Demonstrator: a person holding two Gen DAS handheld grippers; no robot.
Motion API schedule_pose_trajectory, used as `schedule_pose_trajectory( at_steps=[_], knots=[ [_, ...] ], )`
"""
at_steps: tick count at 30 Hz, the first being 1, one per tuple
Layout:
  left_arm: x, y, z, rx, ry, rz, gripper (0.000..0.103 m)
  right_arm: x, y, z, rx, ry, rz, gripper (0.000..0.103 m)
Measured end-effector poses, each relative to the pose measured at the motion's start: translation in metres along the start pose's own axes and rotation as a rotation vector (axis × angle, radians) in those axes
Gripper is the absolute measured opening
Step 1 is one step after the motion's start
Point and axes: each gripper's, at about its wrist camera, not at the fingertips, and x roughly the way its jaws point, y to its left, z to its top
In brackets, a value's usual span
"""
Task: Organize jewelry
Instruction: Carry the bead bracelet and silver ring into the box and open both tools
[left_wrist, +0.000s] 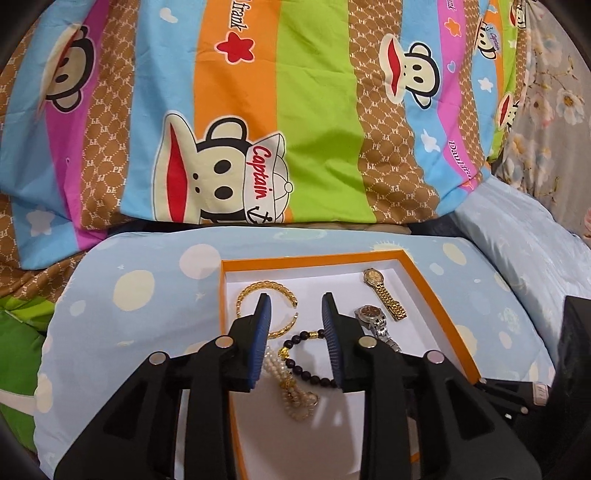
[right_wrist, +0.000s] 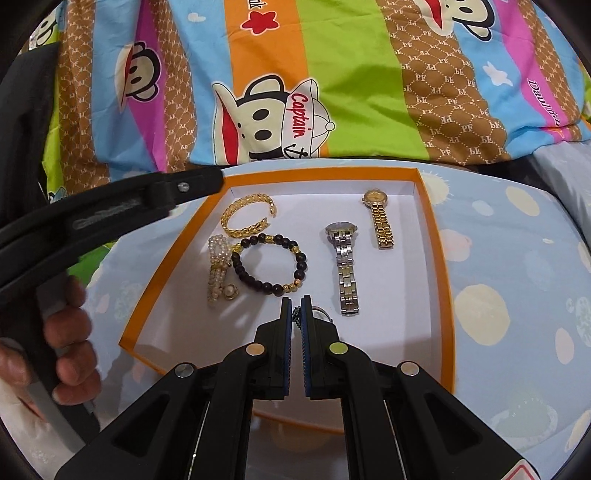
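Orange-rimmed white tray sits on a pale blue polka-dot cushion, striped cartoon-monkey quilt behind. In tray, left to right: gold cuff bracelet at far left corner, pearl bracelet just below it, dark bead bracelet touching the pearl piece, silver watch lying lengthwise, gold watch further back and right. Right gripper low over the tray's near half, jaws nearly together, pinching a thin dark chain; something small and round beside it is mostly hidden. Left gripper hangs above the bracelets, jaws spread wide, holding nothing. The person's left hand grips its handle.
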Motion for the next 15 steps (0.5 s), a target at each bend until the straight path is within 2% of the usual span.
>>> schedule_pose_trajectory(
  at_steps=[1,7,12,15],
  knots=[
    [-0.003,0.001,-0.001,-0.002,-0.006,0.004,0.035,0.002,-0.001,0.000,0.000,0.004,-0.003,0.005],
    [-0.026,0.007,-0.014,-0.019,-0.031,0.016,0.036,0.005,-0.005,0.000,0.014,-0.002,-0.009,0.009],
    [-0.047,0.017,-0.024,-0.057,-0.039,0.009,0.038,-0.029,-0.005,0.000,0.027,-0.073,-0.009,0.010],
    [-0.063,0.020,-0.035,-0.064,-0.049,0.020,0.038,-0.063,-0.013,-0.010,0.062,-0.130,-0.005,0.018]
  ],
)
